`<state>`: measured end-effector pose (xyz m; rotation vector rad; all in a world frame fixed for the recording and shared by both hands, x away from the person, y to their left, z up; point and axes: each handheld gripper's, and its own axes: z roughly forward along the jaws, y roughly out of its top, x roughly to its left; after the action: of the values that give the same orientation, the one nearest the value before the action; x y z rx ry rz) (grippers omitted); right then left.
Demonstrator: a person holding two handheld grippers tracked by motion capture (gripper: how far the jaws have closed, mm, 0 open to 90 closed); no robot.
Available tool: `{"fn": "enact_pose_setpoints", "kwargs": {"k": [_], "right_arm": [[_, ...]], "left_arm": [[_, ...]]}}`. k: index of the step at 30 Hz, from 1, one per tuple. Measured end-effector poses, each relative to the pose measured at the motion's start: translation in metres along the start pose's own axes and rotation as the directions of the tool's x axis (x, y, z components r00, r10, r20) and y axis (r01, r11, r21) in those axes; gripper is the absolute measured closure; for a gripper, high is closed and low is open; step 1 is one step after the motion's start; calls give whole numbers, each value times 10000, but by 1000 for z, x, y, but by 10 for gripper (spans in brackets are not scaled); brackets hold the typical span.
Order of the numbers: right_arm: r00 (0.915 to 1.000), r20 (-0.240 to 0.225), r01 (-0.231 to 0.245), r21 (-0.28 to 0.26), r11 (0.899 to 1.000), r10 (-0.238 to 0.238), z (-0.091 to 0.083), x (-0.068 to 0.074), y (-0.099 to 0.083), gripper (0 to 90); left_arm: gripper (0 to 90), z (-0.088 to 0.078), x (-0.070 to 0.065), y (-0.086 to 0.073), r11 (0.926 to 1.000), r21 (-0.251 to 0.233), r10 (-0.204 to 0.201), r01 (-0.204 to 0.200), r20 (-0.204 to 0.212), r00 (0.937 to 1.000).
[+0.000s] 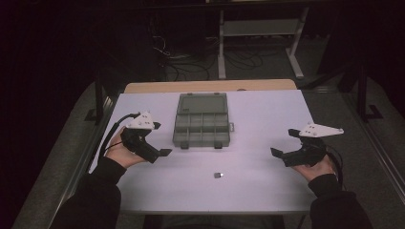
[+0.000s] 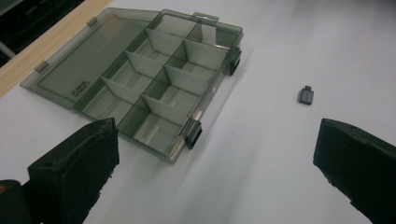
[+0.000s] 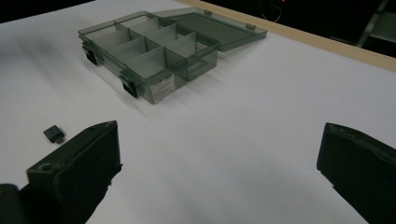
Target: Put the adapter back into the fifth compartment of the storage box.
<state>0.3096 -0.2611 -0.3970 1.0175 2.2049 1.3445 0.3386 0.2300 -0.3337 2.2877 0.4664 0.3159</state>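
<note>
On the desk point(image 1: 267, 114), nothing lifted yet: left hand-held gripper point(image 1: 160, 153) and right hand-held gripper point(image 1: 278, 153) both wide and empty, flanking the open organiser box point(image 1: 202, 120). Next, probably, closing on the small dark part point(image 1: 218, 175) and carrying it to a compartment.

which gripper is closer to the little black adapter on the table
The left gripper: the small black adapter lies nearer its jaw tips than those of the right gripper.

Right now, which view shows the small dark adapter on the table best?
The left gripper view: the small dark adapter lies unobstructed between the open jaws, its plug end visible. The right gripper view has it near the left edge, close beside a jaw. In the high view it is a tiny speck in front of the organizer box.
</note>
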Motion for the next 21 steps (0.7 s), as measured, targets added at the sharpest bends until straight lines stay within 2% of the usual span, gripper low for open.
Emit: {"fn": "enact_pose_setpoints", "kwargs": {"k": [9, 21], "right_arm": [[10000, -9, 7, -18, 10000, -7, -1, 0, 0, 0], [10000, -38, 1, -19, 10000, -2, -1, 1, 0, 0]], "left_arm": [[2, 13, -6, 12, 9995, 168, 266, -273, 407, 9988], [2, 38, -16, 23, 9970, 463, 576, -623, 971, 9936]]}}
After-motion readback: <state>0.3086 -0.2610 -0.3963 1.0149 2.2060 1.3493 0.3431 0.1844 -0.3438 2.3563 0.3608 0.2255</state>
